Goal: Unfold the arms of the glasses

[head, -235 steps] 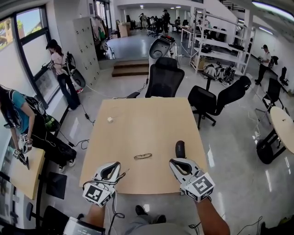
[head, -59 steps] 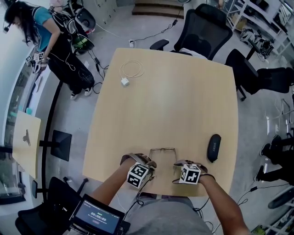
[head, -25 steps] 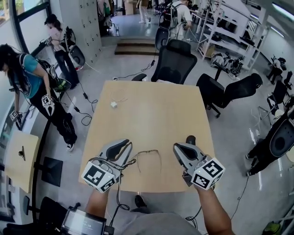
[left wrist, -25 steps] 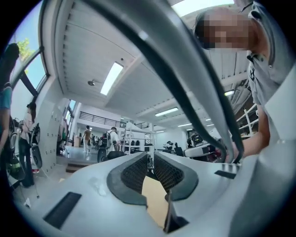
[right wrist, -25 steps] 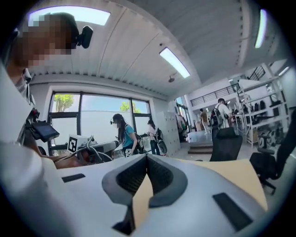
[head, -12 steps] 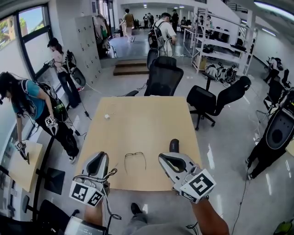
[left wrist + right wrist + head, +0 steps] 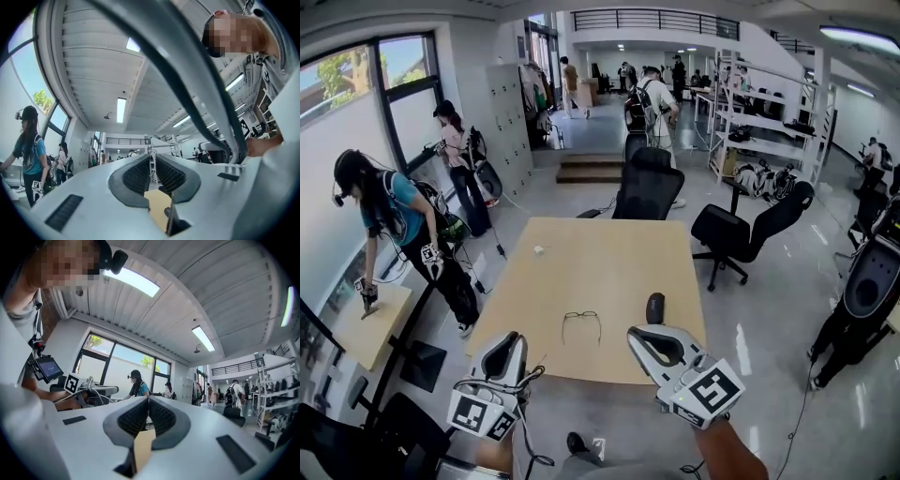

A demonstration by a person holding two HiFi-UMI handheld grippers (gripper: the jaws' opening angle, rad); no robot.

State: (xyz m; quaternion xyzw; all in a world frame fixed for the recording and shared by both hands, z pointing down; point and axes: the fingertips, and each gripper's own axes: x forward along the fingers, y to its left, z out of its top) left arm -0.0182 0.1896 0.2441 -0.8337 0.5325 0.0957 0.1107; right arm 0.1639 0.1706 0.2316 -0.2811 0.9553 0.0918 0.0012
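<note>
Now glasses (image 7: 581, 324) outside dark case (image 7: 654, 307), on table (image 7: 600, 258) w/ arms open.

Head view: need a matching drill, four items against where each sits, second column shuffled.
Items:
1. glasses
2. dark case
3. white charger
4. black office chair

Places:
a. standing beyond the far edge of the table
b. near half of the table, about mid-width, arms spread open
c. far left part of the table
d. right of the glasses, close to the table's right edge

Pairs: 1-b, 2-d, 3-c, 4-a.
</note>
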